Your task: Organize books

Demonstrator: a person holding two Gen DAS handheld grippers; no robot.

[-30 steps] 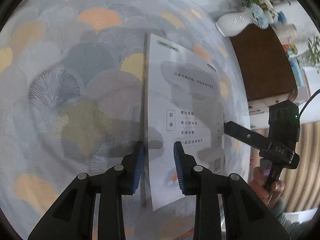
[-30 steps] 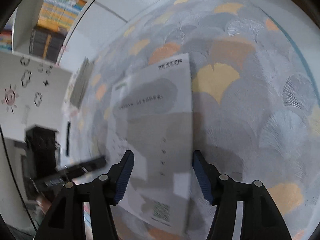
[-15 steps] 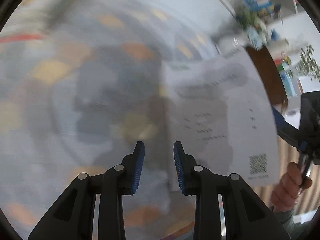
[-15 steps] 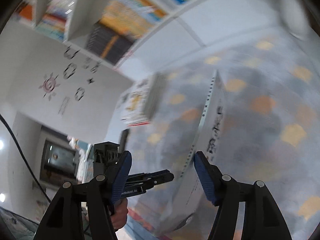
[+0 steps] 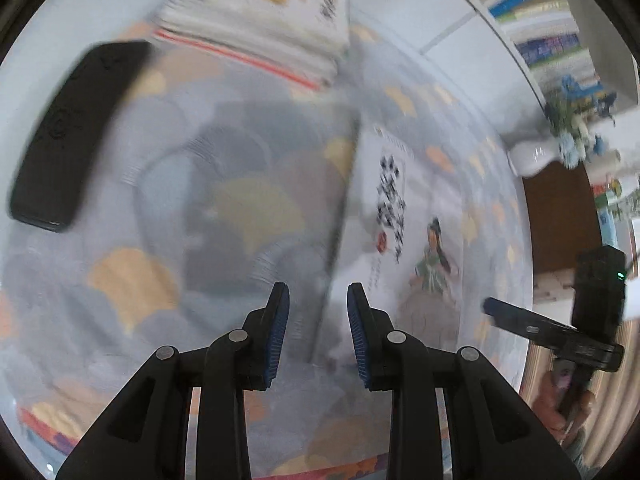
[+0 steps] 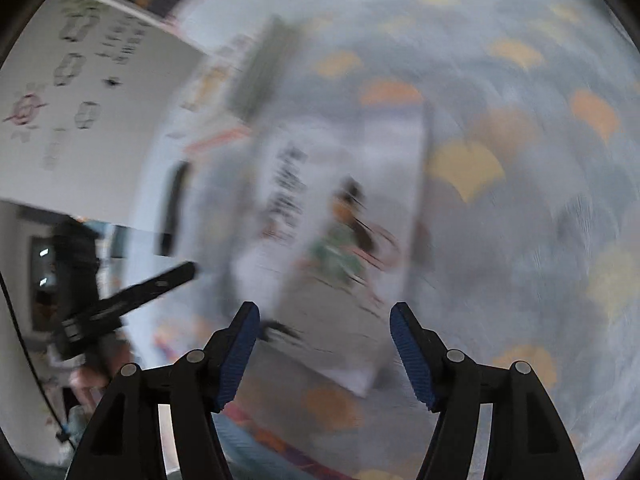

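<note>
We've got a thin white book (image 5: 404, 240) with its cover showing a QR code and a little figure in green, sitting on the fan-patterned cloth. Further back on the same cloth there's a stack of books (image 5: 264, 20). Both pretty blurry.

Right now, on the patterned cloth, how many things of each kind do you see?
Stack of books: 1
Single thin book: 1
Black remote control: 1
White vase with flowers: 1
Total: 4
</note>
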